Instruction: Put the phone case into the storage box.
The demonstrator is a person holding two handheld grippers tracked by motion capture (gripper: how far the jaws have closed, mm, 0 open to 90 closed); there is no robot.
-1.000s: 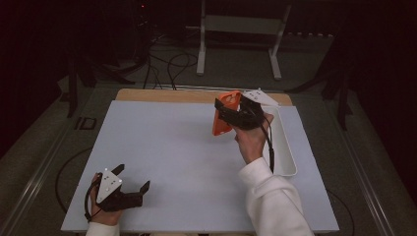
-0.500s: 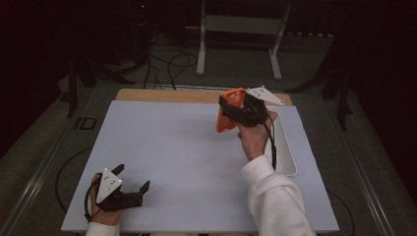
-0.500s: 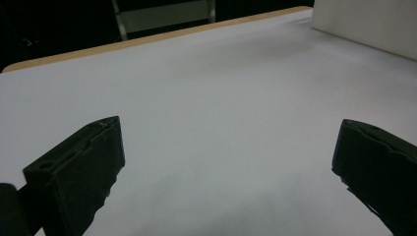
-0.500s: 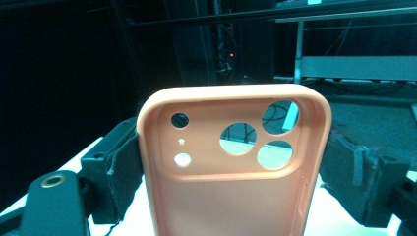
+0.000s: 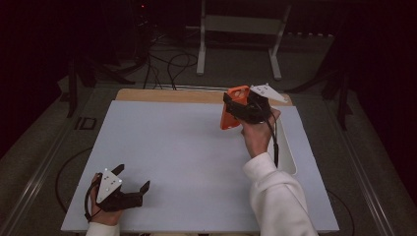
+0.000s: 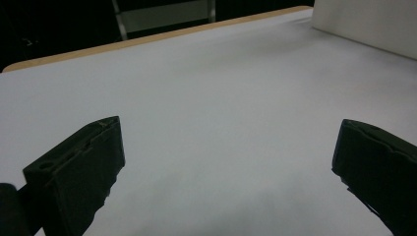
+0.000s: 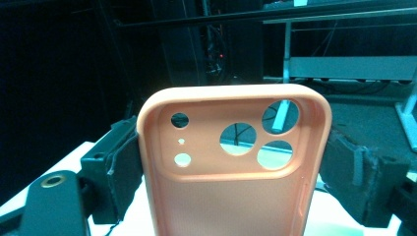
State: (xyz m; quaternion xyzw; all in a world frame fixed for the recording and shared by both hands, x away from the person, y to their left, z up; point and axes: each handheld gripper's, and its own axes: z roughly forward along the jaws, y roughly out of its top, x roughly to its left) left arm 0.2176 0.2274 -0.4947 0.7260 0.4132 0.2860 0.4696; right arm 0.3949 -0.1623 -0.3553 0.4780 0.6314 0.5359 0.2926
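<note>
The bench (image 5: 187, 162) carries a white sheet over nearly its whole top, with a strip of bare wood along the far edge. A white tray (image 5: 287, 147) lies along the right edge. The right claw (image 5: 236, 110) is raised above the far right corner, its jaws pressed against the two long sides of an orange phone case (image 5: 232, 109), which stands upright, camera cut-outs uppermost, clear of the surface. The left claw (image 5: 132, 178) rests at the near left corner, jaws spread wide, nothing between them.
</note>
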